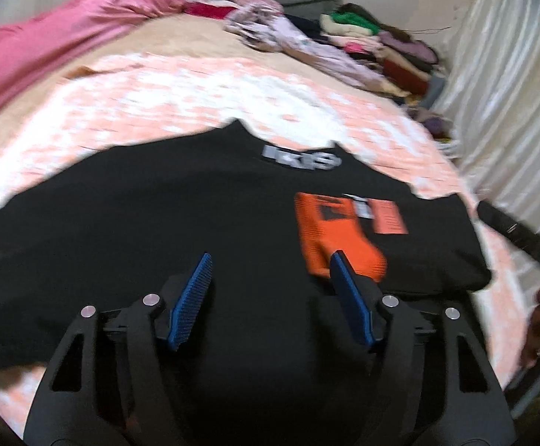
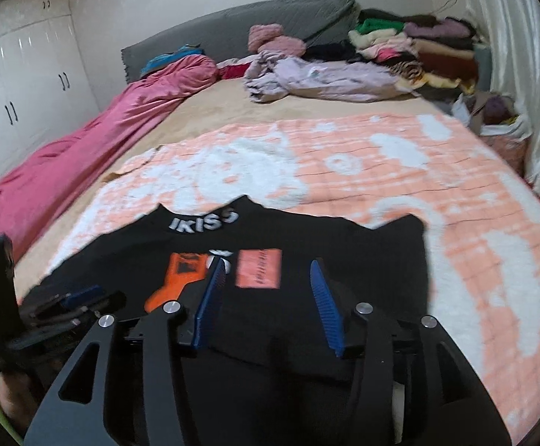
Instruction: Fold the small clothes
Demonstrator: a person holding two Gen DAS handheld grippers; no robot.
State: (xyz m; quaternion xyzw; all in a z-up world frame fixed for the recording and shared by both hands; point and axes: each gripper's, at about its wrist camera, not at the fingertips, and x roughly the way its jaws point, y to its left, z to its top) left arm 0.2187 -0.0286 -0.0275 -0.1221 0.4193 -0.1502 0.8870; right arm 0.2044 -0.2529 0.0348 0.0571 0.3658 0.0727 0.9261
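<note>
Broadly, we see a bed (image 2: 210, 111) covered by a peach-and-white blanket (image 2: 437, 193), with heaped clothes (image 2: 411, 52) at the far end still unfolded, so we judge most of the task remains. Nearer to us, a black T-shirt (image 1: 158, 200) with an orange print (image 1: 329, 230) lies spread flat on the blanket, and whether any fold is already in it we cannot tell. Smallest, our left claw (image 1: 271, 290) and right claw (image 2: 268, 290) hover just over its near part, both partly open and gripping nothing.
</note>
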